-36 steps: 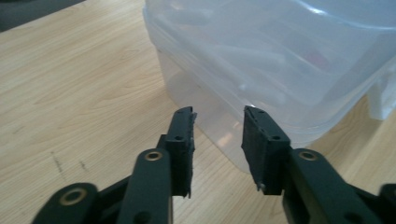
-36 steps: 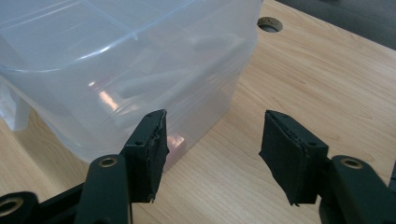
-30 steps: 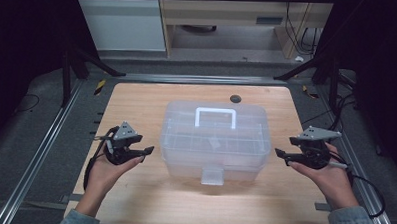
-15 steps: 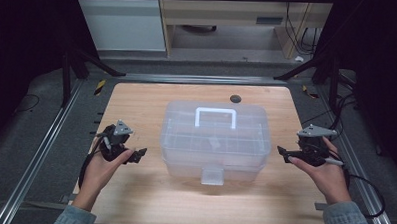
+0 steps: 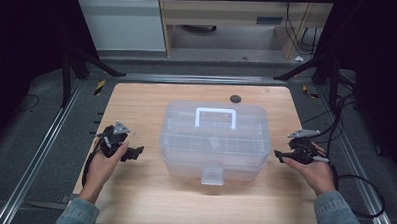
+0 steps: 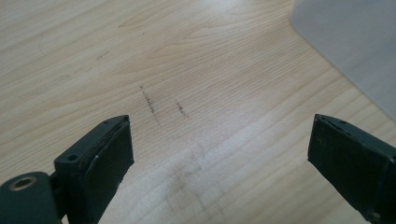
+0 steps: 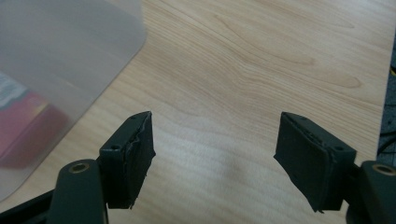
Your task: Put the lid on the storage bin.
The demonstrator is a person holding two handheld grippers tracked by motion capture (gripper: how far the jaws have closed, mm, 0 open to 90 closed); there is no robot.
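Clear plastic box (image 5: 214,137) sits between left tongs (image 5: 127,153) and right tongs (image 5: 283,156), both wide open, empty.

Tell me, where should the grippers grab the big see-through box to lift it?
Probably by the white handle on the clear box's lid, coming straight down from above: it arches up, leaving room for a jaw underneath. Both grippers, left and right, wait open beside it.

A pale wooden table (image 5: 146,110) on dark grey floor (image 5: 30,151) — white cabinet (image 5: 122,24) behind, dim surroundings.

Box (image 7: 56,60) contents blurred behind plastic
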